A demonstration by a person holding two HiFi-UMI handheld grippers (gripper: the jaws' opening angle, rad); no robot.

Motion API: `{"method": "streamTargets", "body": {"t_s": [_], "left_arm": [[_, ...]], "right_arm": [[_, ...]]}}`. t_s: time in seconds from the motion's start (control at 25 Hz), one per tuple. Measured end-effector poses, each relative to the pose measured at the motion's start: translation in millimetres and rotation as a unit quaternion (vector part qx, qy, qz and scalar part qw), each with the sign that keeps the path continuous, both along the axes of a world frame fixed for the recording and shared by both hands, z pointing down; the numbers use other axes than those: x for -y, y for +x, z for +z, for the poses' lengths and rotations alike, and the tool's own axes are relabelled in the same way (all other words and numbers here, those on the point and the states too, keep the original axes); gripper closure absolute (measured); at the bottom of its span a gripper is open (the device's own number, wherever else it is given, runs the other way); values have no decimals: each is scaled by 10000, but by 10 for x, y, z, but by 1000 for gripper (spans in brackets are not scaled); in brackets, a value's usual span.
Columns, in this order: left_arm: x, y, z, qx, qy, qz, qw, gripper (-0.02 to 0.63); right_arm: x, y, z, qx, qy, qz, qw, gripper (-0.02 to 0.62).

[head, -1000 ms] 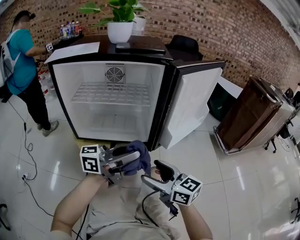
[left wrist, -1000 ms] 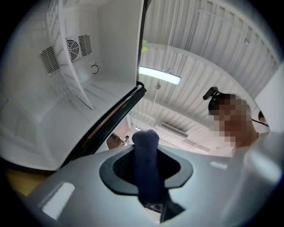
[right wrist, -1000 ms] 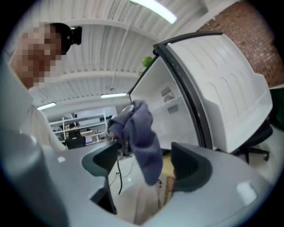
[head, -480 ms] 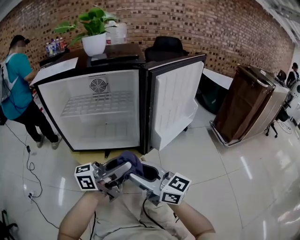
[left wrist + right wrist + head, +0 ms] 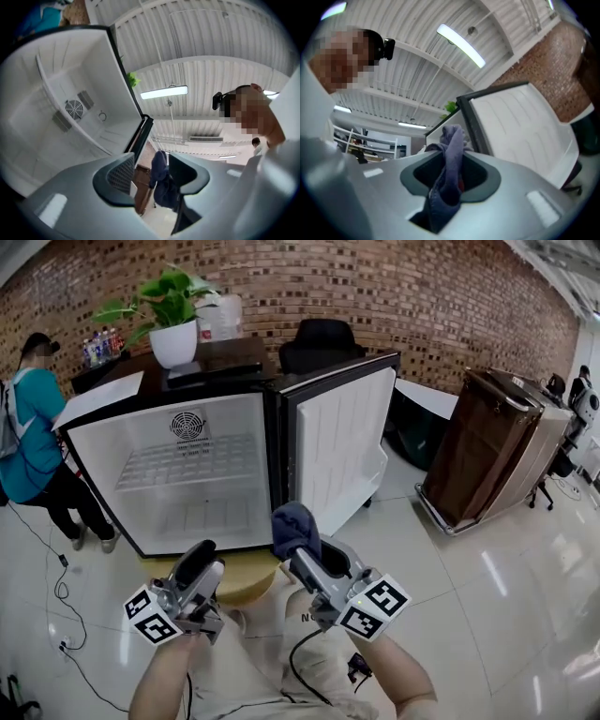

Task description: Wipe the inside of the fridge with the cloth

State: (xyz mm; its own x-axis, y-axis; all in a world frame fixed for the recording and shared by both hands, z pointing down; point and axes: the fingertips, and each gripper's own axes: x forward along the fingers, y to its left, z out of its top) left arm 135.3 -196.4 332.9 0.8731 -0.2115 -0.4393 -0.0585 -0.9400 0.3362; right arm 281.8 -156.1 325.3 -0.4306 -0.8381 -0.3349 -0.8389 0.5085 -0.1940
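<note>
R gripper jaws just closed, clamped on cloth, held up facing open fridge, ready to wipe. L gripper jaws just opened, apart, nothing btwn, prob. leaving the wiping to R.

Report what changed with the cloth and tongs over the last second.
The left tongs just opened, releasing the cloth, and pulled away leftward. The right tongs just closed on it and lifted it toward the fridge. The door stayed open.
</note>
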Motion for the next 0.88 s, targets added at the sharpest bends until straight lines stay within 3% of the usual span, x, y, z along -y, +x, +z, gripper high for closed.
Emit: {"method": "streamTargets", "body": {"t_s": [0.08,0.16,0.36,0.44,0.64,0.76,0.88], "left_arm": [[86,-162,-36,181,155,-473,9986,471],[103,-288,-70,358,280,-906,9949,602],[-58,-385,-109,713,564,-1203,9886,604],[-105,-402,-124,747,643,-1189,9880,604],[-189,-580,-197,383,741,-972,9918,604],[-192,-626,-158,656,801,-1148,9880,603],[-169,-563,-58,850,790,-1166,9864,604]], "right_arm": [[109,332,-327,-327,330,543,9974,482],[212,598,-670,-612,618,901,9921,482],[570,781,-1244,-1089,863,925,9860,482],[734,834,-1343,-1027,794,843,9880,480],[1082,1243,-1280,-953,484,1051,9887,479],[1321,1386,-1260,-775,403,720,9936,477],[1516,1776,-1254,-776,92,1034,9916,479]]}}
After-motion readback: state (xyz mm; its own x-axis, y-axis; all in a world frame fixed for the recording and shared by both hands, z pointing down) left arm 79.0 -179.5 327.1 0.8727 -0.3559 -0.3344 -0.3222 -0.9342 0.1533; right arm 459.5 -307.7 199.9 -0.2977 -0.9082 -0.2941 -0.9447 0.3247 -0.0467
